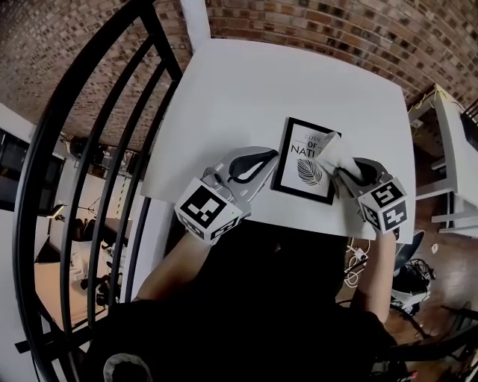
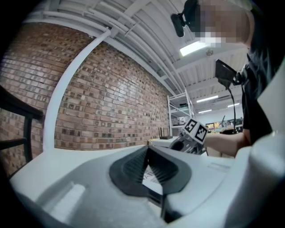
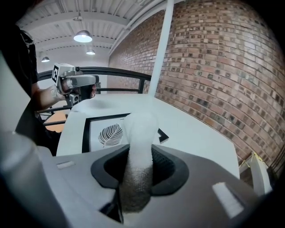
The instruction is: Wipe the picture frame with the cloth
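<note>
A black picture frame [image 1: 302,160] with a leaf print lies flat near the front edge of the white table [image 1: 246,89]. My left gripper [image 1: 273,160] is shut, its tips at the frame's left edge. In the left gripper view the pads meet at the tips [image 2: 147,151], and the frame [image 2: 150,177] shows in the gap below. My right gripper [image 1: 345,170] is shut on a white cloth [image 1: 334,151], which sticks out over the frame's right side. In the right gripper view the cloth [image 3: 139,147] stands up between the pads above the frame [image 3: 102,129].
A black metal railing [image 1: 89,149] runs along the table's left side. A brick wall [image 1: 336,22] and a white post [image 1: 196,19] stand behind the table. White furniture [image 1: 455,149] is at the right, with cables [image 1: 355,261] on the floor below.
</note>
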Available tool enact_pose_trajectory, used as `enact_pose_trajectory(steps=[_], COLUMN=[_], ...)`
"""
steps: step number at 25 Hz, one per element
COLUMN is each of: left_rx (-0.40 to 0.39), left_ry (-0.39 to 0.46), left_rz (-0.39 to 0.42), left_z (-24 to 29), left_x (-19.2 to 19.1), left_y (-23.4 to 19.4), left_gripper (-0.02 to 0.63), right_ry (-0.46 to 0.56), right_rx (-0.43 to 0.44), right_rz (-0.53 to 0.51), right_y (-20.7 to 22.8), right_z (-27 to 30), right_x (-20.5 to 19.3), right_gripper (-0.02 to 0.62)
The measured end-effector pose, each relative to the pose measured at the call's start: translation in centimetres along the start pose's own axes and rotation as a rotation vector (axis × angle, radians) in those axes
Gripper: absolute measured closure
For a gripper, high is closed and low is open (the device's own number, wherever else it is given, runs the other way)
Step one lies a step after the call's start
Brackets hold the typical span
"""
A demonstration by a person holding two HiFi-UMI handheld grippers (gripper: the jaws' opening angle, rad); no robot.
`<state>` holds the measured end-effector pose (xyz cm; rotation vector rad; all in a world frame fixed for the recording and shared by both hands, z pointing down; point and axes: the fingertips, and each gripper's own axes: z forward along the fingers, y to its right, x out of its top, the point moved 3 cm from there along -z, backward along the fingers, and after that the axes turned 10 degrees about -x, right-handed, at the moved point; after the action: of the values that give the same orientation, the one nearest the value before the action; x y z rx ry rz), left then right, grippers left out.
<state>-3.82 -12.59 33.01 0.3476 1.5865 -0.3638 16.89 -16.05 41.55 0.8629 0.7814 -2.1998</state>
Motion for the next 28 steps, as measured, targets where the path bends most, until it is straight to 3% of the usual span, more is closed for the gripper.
enact_pose_trajectory(steps=[6, 10, 14, 20, 28], left_rx=[0.010, 0.018, 0.033, 0.019, 0.009], left_ry=[-0.003, -0.006, -0.016, -0.024, -0.019], left_rz=[0.000, 0.006, 0.002, -0.011, -0.015], left_z=[-0.2, -0.1, -0.3, -0.2, 0.0], left_x=[0.0, 0.1, 0.4, 0.1, -0.3], left_y=[-0.2, -0.2, -0.3, 0.3, 0.5], left_gripper=[0.604, 0.604, 0.604, 0.604, 0.604], right_ry=[0.081, 0.182, 0.188, 0.127, 0.095], right_rx=[-0.010, 0.073, 0.193, 0.262, 0.220], right_rz=[0.002, -0.039, -0.109, -0.174, -0.104], right_y=[-0.1, -3.9, -9.1, -12.9, -9.8], right_z=[-1.7, -1.9, -0.2, 1.6, -0.3], right_x=[2.2, 6.2, 8.0, 7.0, 3.6], right_gripper=[0.468, 0.468, 0.468, 0.468, 0.468])
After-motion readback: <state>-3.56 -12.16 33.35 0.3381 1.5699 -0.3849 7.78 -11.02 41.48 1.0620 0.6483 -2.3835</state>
